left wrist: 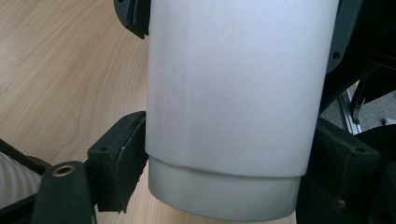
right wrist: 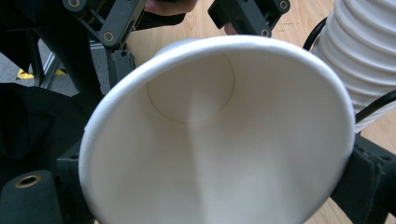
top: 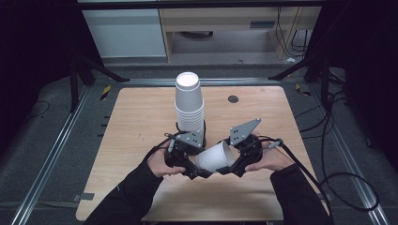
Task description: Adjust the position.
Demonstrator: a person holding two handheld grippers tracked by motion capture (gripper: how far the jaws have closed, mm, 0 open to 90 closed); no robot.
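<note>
A single paper cup (top: 216, 157) hangs on its side above the near middle of the table (top: 136, 136), gripped between the two tools just in front of the stack (top: 189, 105) of nested cups, which stands upright at the table's centre. The left hand-held gripper (top: 190, 165) has its jaws either side of the cup's base end; in the left gripper view the pads (left wrist: 122, 154) lie against the cup wall (left wrist: 233, 88), so it reads as grasping the cup, though lightly. The right hand-held gripper (top: 237, 161) clasps the cup near its rim (right wrist: 219, 46), one pad on each side of the open mouth, which faces the right gripper's camera. The step in hand looks like a handover or a turning of the cup between the two tools, probably before it goes on or has come off the stack. The next move calls for one tool to let go cleanly while the other holds without crushing the thin wall, then a turn to bring the cup upright. The stack sits just beyond the left tool and its cable (top: 159, 143), so any swing forward risks knocking it. There is open wood to the left, right and near side, with the table edges well apart from the cup.
</note>
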